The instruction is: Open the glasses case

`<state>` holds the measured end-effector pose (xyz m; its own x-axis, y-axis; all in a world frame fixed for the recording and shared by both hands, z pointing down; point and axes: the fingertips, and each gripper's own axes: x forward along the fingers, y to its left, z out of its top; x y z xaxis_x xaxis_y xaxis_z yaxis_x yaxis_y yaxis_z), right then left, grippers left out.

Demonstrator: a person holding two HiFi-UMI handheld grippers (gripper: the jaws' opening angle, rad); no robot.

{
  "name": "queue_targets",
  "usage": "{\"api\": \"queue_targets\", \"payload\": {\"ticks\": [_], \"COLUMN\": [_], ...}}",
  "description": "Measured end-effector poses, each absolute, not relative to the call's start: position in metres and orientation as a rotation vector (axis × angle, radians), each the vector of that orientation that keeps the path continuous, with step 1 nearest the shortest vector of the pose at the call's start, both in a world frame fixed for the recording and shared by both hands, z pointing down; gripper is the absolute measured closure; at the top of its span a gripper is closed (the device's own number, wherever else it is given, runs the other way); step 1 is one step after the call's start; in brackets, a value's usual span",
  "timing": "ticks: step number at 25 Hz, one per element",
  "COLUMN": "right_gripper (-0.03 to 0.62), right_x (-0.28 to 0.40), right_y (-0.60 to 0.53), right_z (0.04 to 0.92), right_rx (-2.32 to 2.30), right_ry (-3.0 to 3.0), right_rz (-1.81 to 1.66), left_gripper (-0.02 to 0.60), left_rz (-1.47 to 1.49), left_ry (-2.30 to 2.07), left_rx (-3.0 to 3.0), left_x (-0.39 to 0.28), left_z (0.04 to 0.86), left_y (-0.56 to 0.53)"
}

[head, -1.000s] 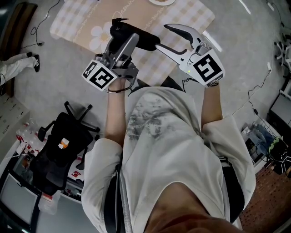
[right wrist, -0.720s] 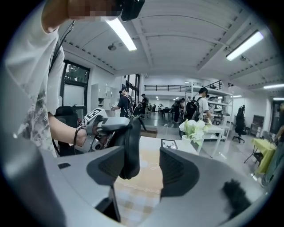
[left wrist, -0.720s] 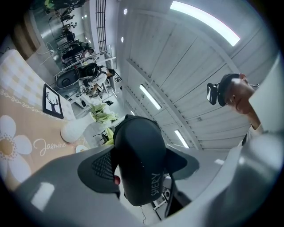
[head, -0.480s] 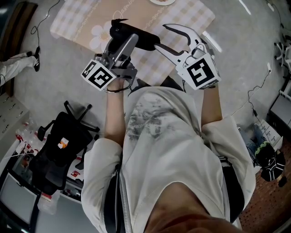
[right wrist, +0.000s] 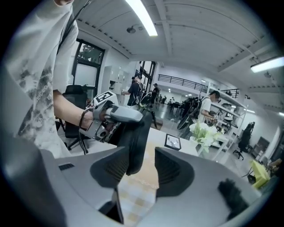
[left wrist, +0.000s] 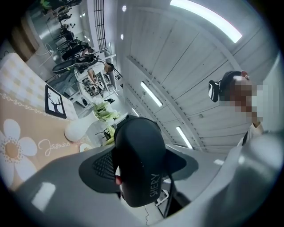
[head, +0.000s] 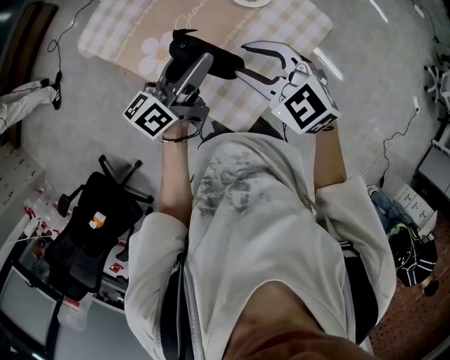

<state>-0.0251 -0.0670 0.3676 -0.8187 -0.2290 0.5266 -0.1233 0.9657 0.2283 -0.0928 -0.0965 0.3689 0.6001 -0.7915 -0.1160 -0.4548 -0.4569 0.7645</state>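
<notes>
A black glasses case [head: 214, 60] hangs above the checked tablecloth [head: 133, 31], with my left gripper [head: 188, 58] shut on its left part. In the left gripper view the case [left wrist: 138, 155] fills the space between the dark pads. My right gripper [head: 245, 60] straddles the case's right end. Its jaws have just been closing. In the right gripper view the case's end [right wrist: 135, 137] lies against the left pad [right wrist: 108, 168], while a gap still shows beside the right pad [right wrist: 175, 170]. The case looks closed.
The cloth carries a flower print [head: 149, 55] and a white plate [head: 252, 2] at its far edge. A small picture frame [right wrist: 172, 142] and a vase of flowers [right wrist: 202, 133] stand on the table. A black office chair [head: 91, 225] stands to my left on the floor.
The right gripper's jaws have narrowed around the case's right end, and that gripper has rolled and shifted slightly left. The left gripper and the case have stayed put.
</notes>
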Motion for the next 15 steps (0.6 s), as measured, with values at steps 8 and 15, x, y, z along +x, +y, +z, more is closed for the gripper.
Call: {"api": "queue_targets", "payload": {"ticks": [8,15], "right_gripper": [0.407,0.437], "right_x": [-0.0303,-0.0316], "right_y": [-0.0734,-0.0683], "right_z": [0.3686,0.3668], "right_rx": [0.332,0.302], "right_ry": [-2.569,-2.607], "right_rz": [-0.084,-0.11], "left_gripper": [0.284,0.287], "left_rz": [-0.584,-0.621], "left_ry": [-1.004,-0.957], "left_rx": [2.17,2.138], "left_x": [-0.0981,-0.1004], "left_z": [0.362,0.3648], "left_y": [-0.0982,-0.097]}}
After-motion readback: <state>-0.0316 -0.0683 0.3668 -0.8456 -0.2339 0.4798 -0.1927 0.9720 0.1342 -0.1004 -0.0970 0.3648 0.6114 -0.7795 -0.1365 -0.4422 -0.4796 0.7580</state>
